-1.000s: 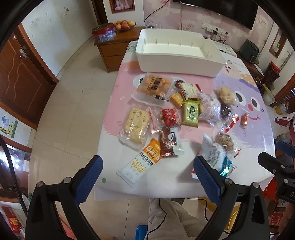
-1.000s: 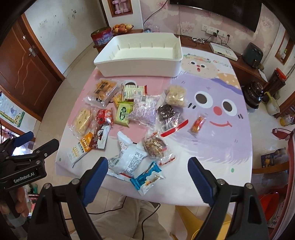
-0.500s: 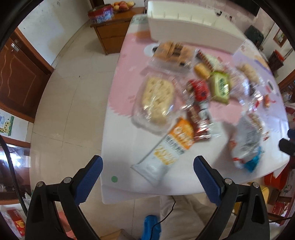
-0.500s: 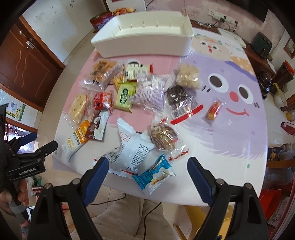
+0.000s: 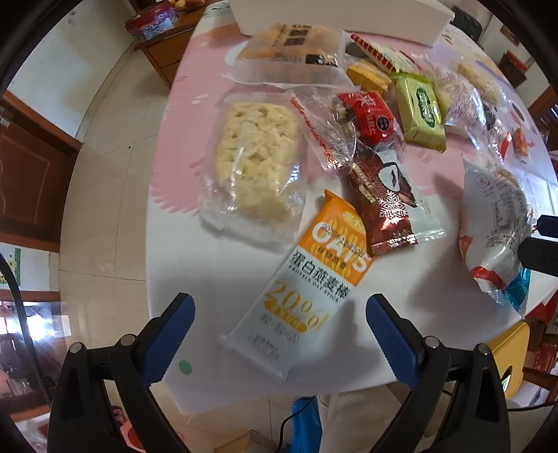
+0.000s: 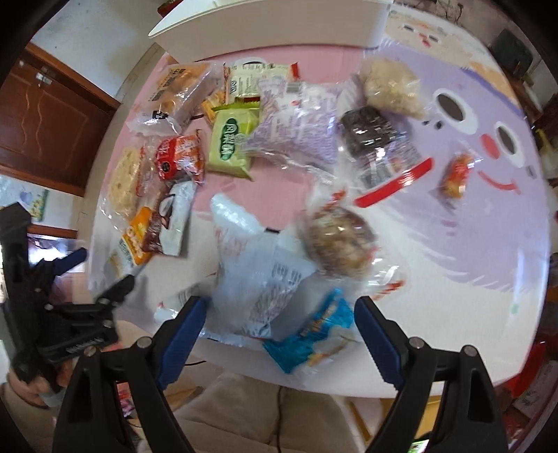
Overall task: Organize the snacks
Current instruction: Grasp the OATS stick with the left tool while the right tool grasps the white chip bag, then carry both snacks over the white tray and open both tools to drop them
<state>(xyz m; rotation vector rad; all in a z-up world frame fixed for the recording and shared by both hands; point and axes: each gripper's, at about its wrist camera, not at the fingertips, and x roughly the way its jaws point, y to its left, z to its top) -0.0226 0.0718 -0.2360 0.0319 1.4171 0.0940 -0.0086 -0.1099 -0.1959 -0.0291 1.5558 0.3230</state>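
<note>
**Both grippers spread wide above the snack pile**

The left gripper (image 5: 279,334) is seen at the bottom of its frame, jaws wide apart and empty, with the orange-and-white oat bar (image 5: 307,285) lying on the table (image 5: 195,251) between them, untouched. The right gripper (image 6: 279,327) is likewise spread and holds nothing; a white bag (image 6: 258,275) and a blue packet (image 6: 314,331) lie between its jaws at bottom centre. The remaining snacks are scattered across mid-frame, and the white bin (image 6: 279,28) is found at the top edge.
</note>
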